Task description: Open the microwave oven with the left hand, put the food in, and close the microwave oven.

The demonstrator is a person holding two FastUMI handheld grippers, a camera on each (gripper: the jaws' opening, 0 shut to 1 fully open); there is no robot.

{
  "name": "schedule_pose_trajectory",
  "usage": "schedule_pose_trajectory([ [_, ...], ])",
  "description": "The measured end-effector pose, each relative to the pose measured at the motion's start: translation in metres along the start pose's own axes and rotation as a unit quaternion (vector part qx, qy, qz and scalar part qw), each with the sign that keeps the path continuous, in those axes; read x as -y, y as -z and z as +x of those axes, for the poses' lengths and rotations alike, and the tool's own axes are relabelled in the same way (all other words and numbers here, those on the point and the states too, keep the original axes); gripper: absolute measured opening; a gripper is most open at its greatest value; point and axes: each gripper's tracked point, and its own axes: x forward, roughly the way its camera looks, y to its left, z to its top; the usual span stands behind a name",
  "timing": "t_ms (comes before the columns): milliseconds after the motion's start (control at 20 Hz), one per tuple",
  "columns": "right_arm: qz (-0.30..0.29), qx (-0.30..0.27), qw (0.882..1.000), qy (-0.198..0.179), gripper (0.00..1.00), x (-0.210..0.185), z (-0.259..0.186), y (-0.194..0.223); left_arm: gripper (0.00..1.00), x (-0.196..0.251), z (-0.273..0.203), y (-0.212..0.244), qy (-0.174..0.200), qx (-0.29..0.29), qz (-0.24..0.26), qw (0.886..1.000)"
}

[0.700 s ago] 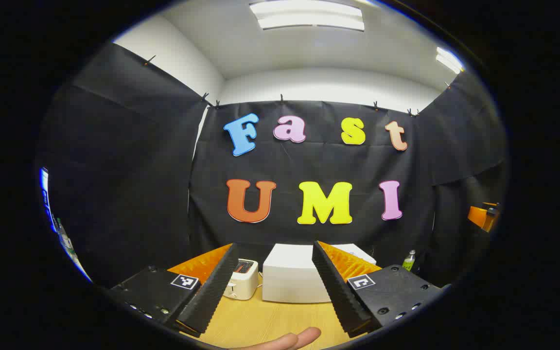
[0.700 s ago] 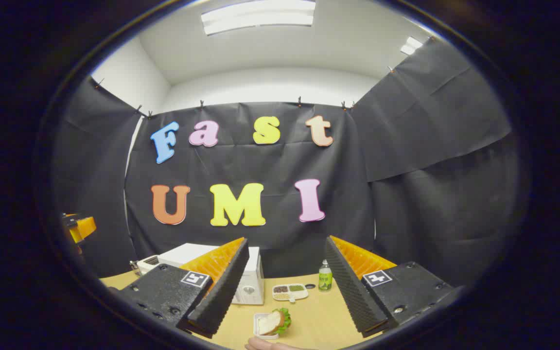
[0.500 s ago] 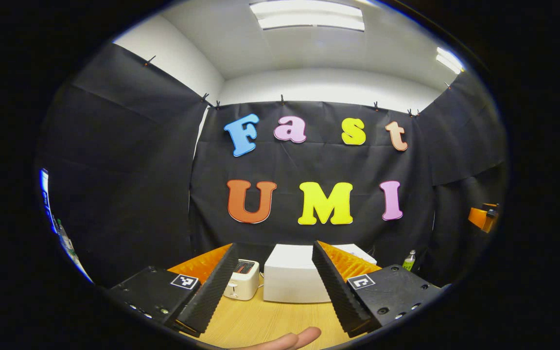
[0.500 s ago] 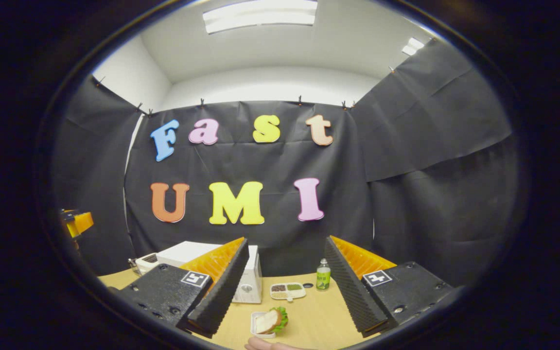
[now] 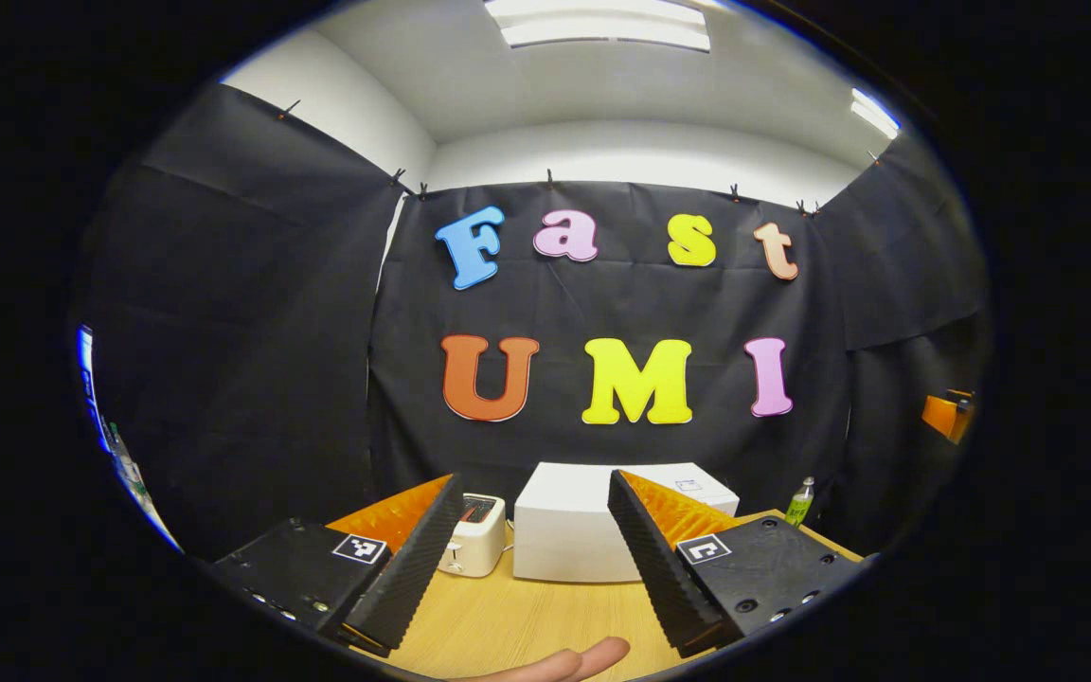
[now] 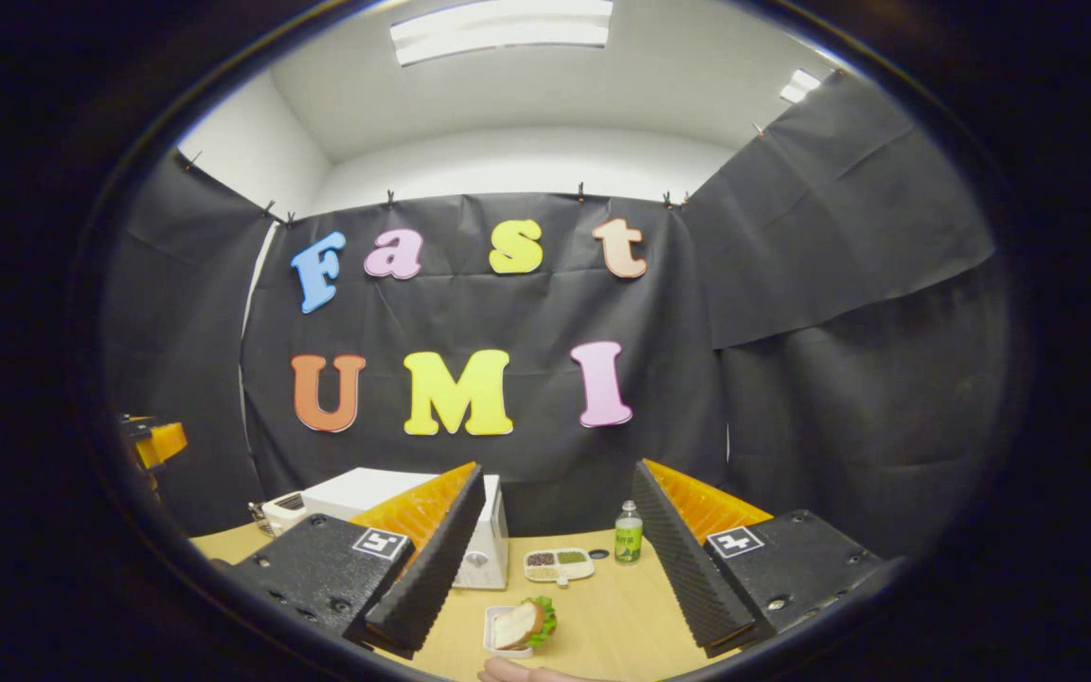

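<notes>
The microwave [image 5: 569, 530] sits at the back of the table [image 5: 517, 625], against the booth wall, its door closed as far as I can judge. The food [image 6: 522, 625], a sandwich in a small white dish, lies on the table in front of the microwave's right end, well apart from it. The left gripper [image 5: 527, 559] hovers in front of the microwave and points straight at it, fingers spread wide with nothing between them; that aim probably sets it up to reach the door, which the task gives to this hand. The right gripper [image 6: 555, 568] hangs above the food, also wide open and empty, likely placed so it can drop onto the dish once the door is open. A toaster [image 5: 474, 545] stands just left of the microwave, a sectioned tray [image 6: 558, 565] and a bottle [image 6: 628, 542] to its right. Nothing of the task looks done yet.
</notes>
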Motion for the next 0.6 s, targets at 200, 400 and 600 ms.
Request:
schedule_pose_trajectory([
  [200, -0.002, 0.013, 1.000, 0.010, 0.99, 0.014, 0.006, 0.002, 0.84, 0.015, 0.019, 0.014, 0.009, -0.010, 0.011, 1.000],
  [400, -0.011, 0.019, 1.000, 0.003, 0.91, 0.019, 0.011, 0.002, 0.95, 0.046, 0.042, 0.027, 0.035, -0.015, -0.008, 0.999],
  [600, -0.007, 0.032, 0.999, -0.001, 0.91, 0.030, 0.014, -0.001, 0.84, 0.089, 0.086, 0.061, 0.059, -0.029, -0.026, 0.997],
])
